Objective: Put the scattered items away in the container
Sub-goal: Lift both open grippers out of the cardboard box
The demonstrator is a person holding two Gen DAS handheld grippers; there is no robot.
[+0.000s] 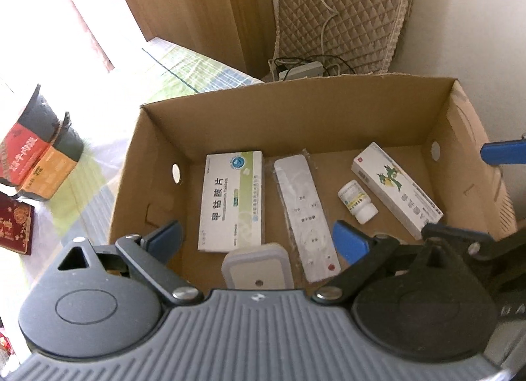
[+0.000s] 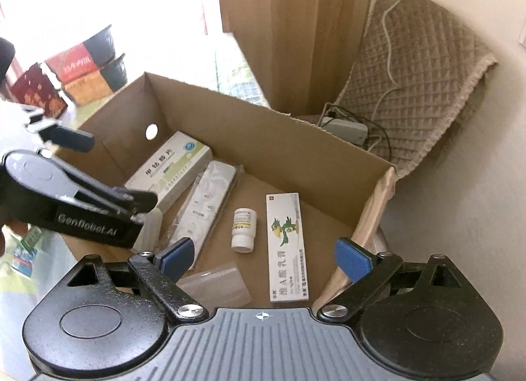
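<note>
- I am hovering both grippers, left gripper [image 1: 256, 243] and right gripper [image 2: 263, 257], over the cardboard box [image 1: 296, 105]; jaws spread wide, holding nothing.
- I am counting inside: two medicine cartons, one near the left wall [image 1: 233, 203] and one to the right [image 1: 396, 190], one remote [image 1: 307, 216], one pill bottle [image 1: 358, 205], one lidded tub [image 1: 256, 269].
- I am judging the tidying nearly done; next I would be fetching whatever is lying outside.

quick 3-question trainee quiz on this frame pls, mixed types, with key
1. True or false: the small white bottle stands upright in the cardboard box.
2. What lies directly between the green-and-white medicine box and the bottle? A) remote control B) red packet C) power strip
3. Fill in: both the left gripper and the right gripper have their jaws ____.

Key:
1. False. It lies on its side.
2. A. The remote control, in a clear wrapper.
3. Open, holding nothing.
</note>
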